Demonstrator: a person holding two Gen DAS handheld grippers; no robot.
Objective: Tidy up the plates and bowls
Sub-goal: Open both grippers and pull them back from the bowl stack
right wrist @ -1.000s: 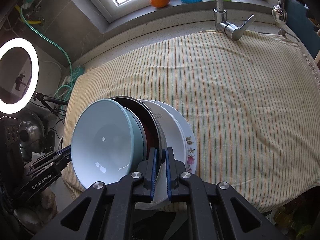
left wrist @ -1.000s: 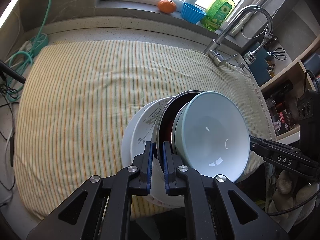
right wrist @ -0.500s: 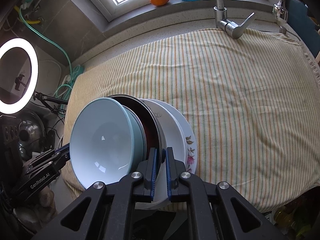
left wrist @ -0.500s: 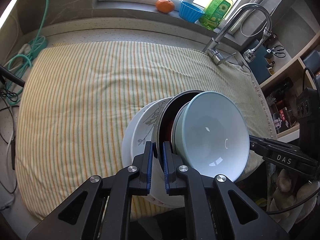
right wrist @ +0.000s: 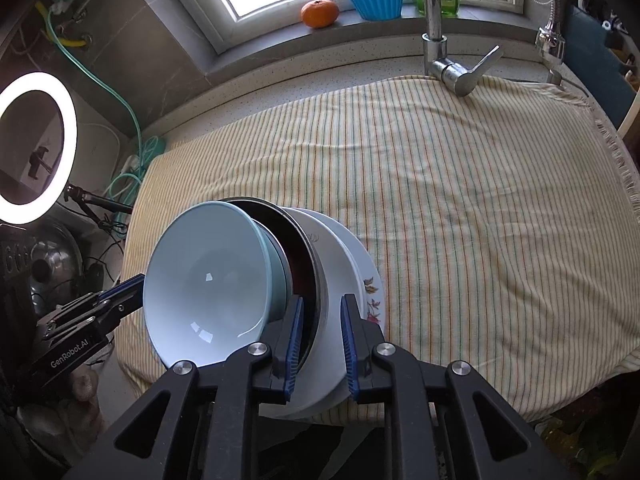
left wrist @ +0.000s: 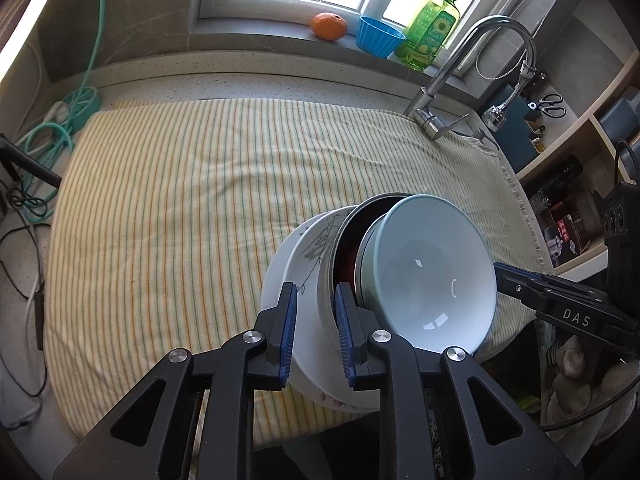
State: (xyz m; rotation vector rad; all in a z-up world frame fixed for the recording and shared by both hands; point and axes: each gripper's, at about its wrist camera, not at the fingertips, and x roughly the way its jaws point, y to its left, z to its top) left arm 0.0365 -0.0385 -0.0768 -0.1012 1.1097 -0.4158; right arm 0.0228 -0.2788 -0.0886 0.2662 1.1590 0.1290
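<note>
A nested stack stands on the striped cloth near its front edge: a light blue bowl [left wrist: 432, 272] inside a dark steel bowl [left wrist: 340, 256], on white flowered plates [left wrist: 296, 264]. The stack also shows in the right wrist view, with the blue bowl [right wrist: 208, 280], the steel bowl [right wrist: 308, 264] and the plates [right wrist: 356, 264]. My left gripper [left wrist: 316, 316] is open, its jaws apart on either side of the stack's rim. My right gripper [right wrist: 320, 332] is open too, astride the rim on the opposite side.
The striped cloth [left wrist: 180, 200] covers the counter. A faucet [left wrist: 472, 76] stands at the back right. An orange [left wrist: 329, 26], a blue cup [left wrist: 378, 41] and a green soap bottle [left wrist: 430, 32] sit on the windowsill. A ring light [right wrist: 36, 148] and cables stand at the left.
Both grippers have opened: their jaws, shut on the stack's rim before, now stand apart from it. The stack has stayed in place.
</note>
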